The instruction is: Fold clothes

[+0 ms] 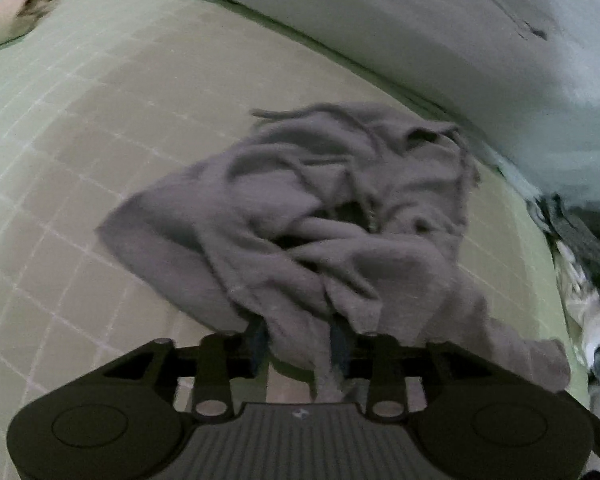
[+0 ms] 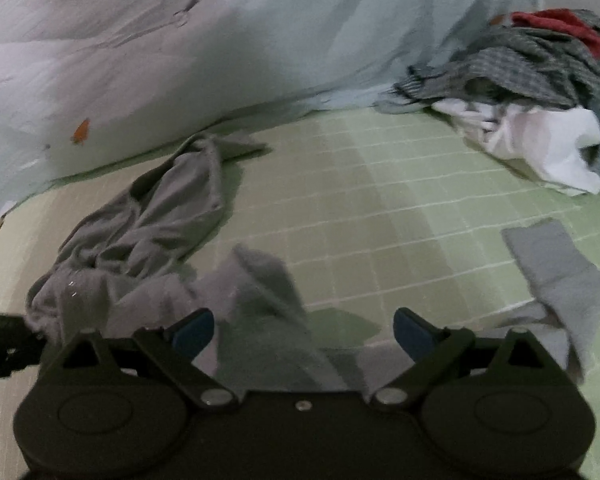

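A crumpled grey garment (image 1: 320,204) lies on the green checked bed sheet (image 1: 100,152). My left gripper (image 1: 300,340) is shut on a bunched edge of it, with cloth pinched between the blue pads and hanging below them. In the right wrist view the same grey garment (image 2: 148,216) stretches from the left toward the middle, and a fold of it rises between the fingers of my right gripper (image 2: 304,332). That gripper stands open, blue pads wide apart, not gripping the cloth. Another grey flap (image 2: 556,276) lies at the right.
A pale blue quilt (image 2: 220,40) with an orange mark is heaped along the far side of the bed. A pile of other clothes (image 2: 532,80), checked, white and red, sits at the far right. Part of the left gripper shows at the left edge (image 2: 0,344).
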### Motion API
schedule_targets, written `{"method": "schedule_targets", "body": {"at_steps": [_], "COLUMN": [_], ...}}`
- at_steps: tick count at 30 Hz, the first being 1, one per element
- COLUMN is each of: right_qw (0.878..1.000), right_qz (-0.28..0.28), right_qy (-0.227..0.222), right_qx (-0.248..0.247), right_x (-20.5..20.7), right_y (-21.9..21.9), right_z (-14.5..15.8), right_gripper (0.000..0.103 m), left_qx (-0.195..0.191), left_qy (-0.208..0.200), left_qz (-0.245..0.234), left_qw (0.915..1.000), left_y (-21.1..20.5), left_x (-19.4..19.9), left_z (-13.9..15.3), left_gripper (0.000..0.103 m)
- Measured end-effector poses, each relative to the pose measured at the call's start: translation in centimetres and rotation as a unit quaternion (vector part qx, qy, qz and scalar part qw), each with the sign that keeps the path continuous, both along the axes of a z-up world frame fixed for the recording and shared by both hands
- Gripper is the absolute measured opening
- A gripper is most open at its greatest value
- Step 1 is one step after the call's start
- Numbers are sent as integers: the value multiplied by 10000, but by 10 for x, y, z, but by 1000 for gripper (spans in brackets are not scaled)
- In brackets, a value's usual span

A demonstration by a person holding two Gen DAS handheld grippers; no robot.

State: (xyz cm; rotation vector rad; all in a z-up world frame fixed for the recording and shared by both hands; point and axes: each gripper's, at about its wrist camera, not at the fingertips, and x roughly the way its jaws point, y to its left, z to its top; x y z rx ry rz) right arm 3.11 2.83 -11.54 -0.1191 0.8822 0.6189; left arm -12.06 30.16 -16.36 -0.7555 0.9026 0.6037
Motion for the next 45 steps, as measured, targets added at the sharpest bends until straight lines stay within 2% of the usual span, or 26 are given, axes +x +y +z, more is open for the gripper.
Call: {"method": "schedule_targets", "body": {"at_steps": [2,4,5,6,9,15,17,20,22,25,28,30,31,33,34,35,36,37,38,40,42,44,45], "right_qw": [10000,9999,9999,9999,9999,9997,9997,9996,9995,9983,9978,9981,9977,9945,9916,9898,9884,9889,9893,9907,9896,9900,9910], "right_qz": [76,95,101,93,19,-112,-44,91,195,363,485,469,494,618,705,762,818,873,909,821,548,167,-51], "right_qy": [45,68,74,75,99,207,242,238,55,-182,-98,178,345,802,1023,1100,1130,971,777,109,-572,-1008,-1210], "right_qx": [-1,-9,-15,-26,-50,-62,-18,113,256,416,433,361,305,264,362,481,599,715,833,1084,1200,976,578], "right_x": [-1,-2,-2,-1,1,9,9,6,2,-4,-4,0,3,9,11,12,13,11,10,5,4,11,17], "right_y": [5,7,8,7,6,4,6,11,17,27,37,40,41,42,41,39,36,31,25,6,-18,-32,-35], "right_z": [-2,-3,-4,-4,-5,-12,-13,-9,0,13,12,1,-6,-23,-28,-29,-28,-19,-9,24,52,59,51], "right_gripper": [97,97,97,97,97,97,97,97,97,97,97,96,91,65,38,32,19,14,11,10,10,11,13], "left_qx": [-10,-109,-167,-127,149,946,1177,1431,1519,1434,1264,1211,1206,1172,1135,1097,1067,1073,1093,1132,1094,958,875], "left_qy": [7,11,1,-7,-29,-78,-160,-331,-442,-461,-521,-538,-529,-531,-549,-567,-614,-748,-913,-1242,-1497,-1506,-1408], "left_qz": [-74,-34,24,49,76,186,298,210,56,6,81,118,125,157,180,202,210,155,77,-79,-256,-349,-371], "left_qw": [10000,9999,9999,9999,9999,9953,9925,9889,9874,9886,9906,9911,9912,9916,9919,9921,9922,9913,9898,9857,9823,9833,9855], "left_y": [-5,-5,-3,-2,-1,2,6,8,5,-1,-4,-3,-3,-2,-2,-2,-3,-7,-12,-21,-30,-37,-39], "left_x": [6,7,6,3,-7,-36,-44,-46,-41,-35,-35,-37,-39,-43,-45,-47,-49,-50,-51,-53,-49,-39,-33], "left_z": [-2,-9,-11,-9,6,66,85,106,110,104,99,96,96,95,95,95,97,102,108,120,127,121,114], "left_gripper": [43,37,28,10,8,8,7,7,7,7,7,7,7,7,7,7,7,7,7,7,8,13,18]}}
